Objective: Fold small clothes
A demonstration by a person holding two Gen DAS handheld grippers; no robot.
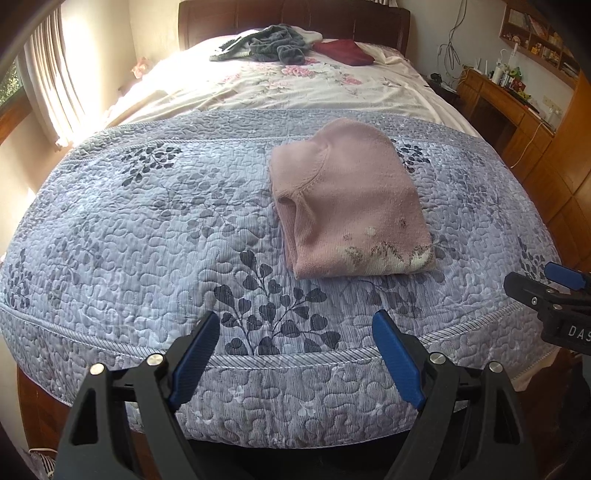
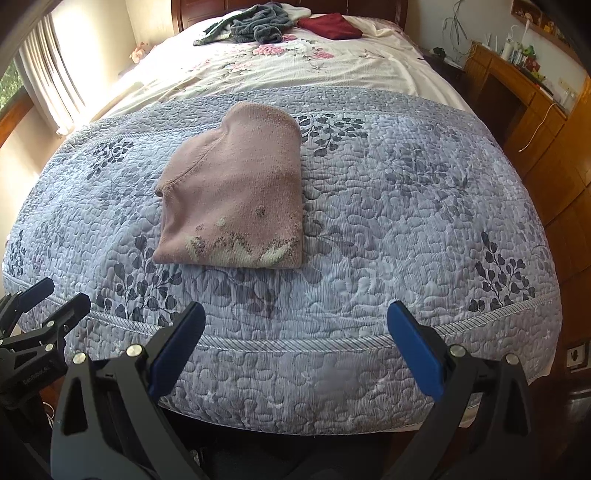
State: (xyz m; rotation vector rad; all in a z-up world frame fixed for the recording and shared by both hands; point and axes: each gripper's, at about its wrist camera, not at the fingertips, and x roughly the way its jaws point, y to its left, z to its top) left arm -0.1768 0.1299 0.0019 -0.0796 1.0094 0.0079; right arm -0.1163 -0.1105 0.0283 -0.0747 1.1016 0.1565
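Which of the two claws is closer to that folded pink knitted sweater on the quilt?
Neither clearly. The folded pink knitted sweater lies ahead and right of the open left claw, and ahead and left of the open right claw. Both are apart from it.

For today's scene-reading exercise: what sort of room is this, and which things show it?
A home bedroom: a bed with a wooden headboard, a lavender quilted bedspread bearing a folded pink sweater, and a wooden desk alongside.
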